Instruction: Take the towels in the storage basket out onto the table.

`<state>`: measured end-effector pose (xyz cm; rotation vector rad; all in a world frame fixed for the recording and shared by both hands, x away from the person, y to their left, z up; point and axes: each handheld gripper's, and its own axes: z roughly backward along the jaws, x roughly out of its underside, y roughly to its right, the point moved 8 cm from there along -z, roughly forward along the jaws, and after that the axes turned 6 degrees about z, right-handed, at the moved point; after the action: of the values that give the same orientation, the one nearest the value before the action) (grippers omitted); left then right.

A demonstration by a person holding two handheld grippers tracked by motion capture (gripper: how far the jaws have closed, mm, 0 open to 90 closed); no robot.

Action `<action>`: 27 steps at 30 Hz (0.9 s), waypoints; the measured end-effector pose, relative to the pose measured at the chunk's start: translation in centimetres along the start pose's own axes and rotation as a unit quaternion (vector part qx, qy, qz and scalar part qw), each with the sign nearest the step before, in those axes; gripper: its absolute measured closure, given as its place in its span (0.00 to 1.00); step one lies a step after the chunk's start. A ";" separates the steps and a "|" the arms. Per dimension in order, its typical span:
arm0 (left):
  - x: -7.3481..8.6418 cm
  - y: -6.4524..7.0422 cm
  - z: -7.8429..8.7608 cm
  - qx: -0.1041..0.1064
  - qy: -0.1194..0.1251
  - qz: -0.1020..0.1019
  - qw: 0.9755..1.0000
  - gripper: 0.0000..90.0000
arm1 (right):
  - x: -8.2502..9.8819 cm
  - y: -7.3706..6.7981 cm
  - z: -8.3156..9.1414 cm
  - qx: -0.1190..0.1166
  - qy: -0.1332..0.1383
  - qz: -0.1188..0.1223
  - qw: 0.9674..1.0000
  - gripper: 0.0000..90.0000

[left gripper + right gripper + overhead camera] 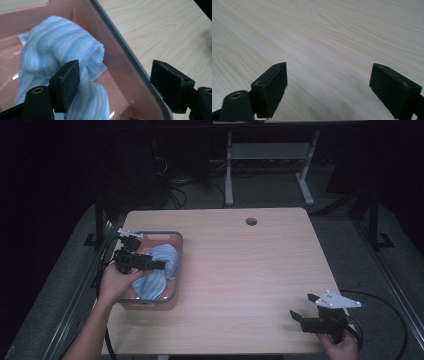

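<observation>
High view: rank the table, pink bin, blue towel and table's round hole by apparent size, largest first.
1. Table
2. Pink bin
3. Blue towel, lying inside the bin
4. Round hole, farthest from the camera but clearly smallest

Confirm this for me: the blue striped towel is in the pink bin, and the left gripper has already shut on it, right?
Not quite. The left gripper is open: in the left gripper view its fingers stand wide apart over the blue striped towel, one beside the cloth, one past the rim. The towel does lie in the pink bin.
</observation>
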<state>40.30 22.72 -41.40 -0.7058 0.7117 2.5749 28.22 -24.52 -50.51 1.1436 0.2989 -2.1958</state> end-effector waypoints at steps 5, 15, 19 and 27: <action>0.3 -0.9 -0.1 -0.009 0.000 0.008 1.000 0.26 | 0.0 -0.1 0.0 0.000 -0.001 0.001 1.000 0.16; 1.1 -2.2 -1.2 -0.037 -0.017 0.019 0.999 0.33 | 0.0 -0.1 -0.1 -0.001 -0.002 0.002 1.000 0.16; 1.3 -2.3 -1.5 -0.045 -0.028 0.016 0.998 0.35 | 0.0 0.0 0.0 0.001 -0.001 0.004 1.000 0.16; 1.3 -2.6 -2.3 -0.061 -0.037 0.023 0.997 0.42 | 0.0 0.2 0.2 0.004 0.001 0.002 1.000 0.16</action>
<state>41.33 23.80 -44.78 -0.6347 0.5591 2.6891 28.23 -24.77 -50.44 1.1500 0.2895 -2.1941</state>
